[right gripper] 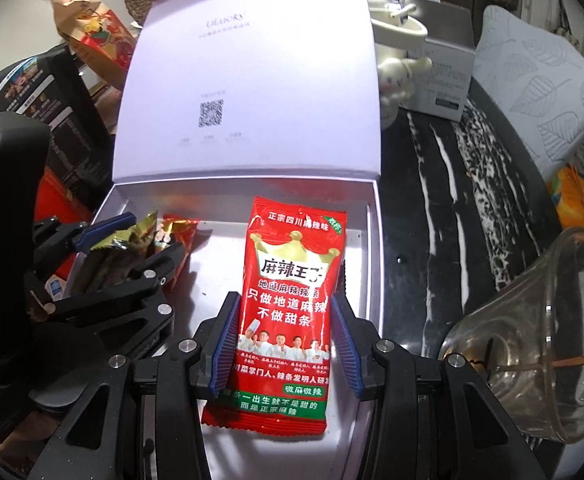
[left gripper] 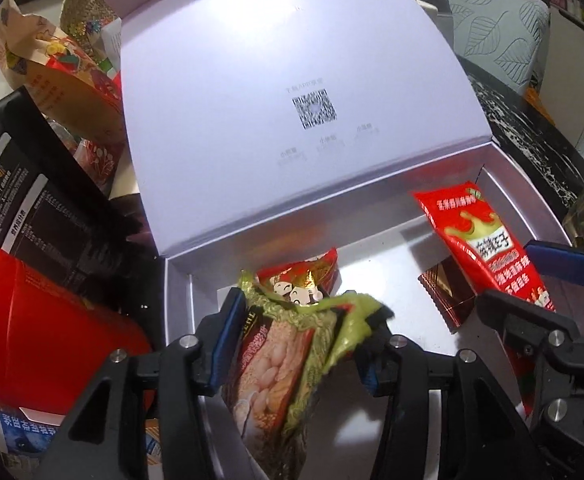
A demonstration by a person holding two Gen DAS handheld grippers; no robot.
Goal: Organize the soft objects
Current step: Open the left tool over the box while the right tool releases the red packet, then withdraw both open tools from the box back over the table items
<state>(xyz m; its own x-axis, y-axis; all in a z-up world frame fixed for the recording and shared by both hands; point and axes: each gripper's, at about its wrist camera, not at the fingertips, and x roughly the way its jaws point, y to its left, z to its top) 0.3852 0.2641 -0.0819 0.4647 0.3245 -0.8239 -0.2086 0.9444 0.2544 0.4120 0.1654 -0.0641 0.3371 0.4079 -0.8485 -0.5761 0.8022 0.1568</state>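
Each claw grips a light, crinkly, slippery snack packet by its edges: the left gripper (left gripper: 306, 322) the green packet (left gripper: 279, 364), the right gripper (right gripper: 285, 344) the red spicy-strip packet (right gripper: 292, 304), both over the white box (right gripper: 374, 240).

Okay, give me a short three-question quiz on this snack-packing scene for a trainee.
1. True or false: the white box's lid is closed.
2. Which gripper holds the red spicy-strip packet? A) left B) right C) neither
3. Fill in: the left gripper has a crumpled ____ snack packet between its fingers.

Key:
1. False; the lid stands open behind the box tray.
2. B; the right gripper has the packet between its pads, over the tray.
3. Green.
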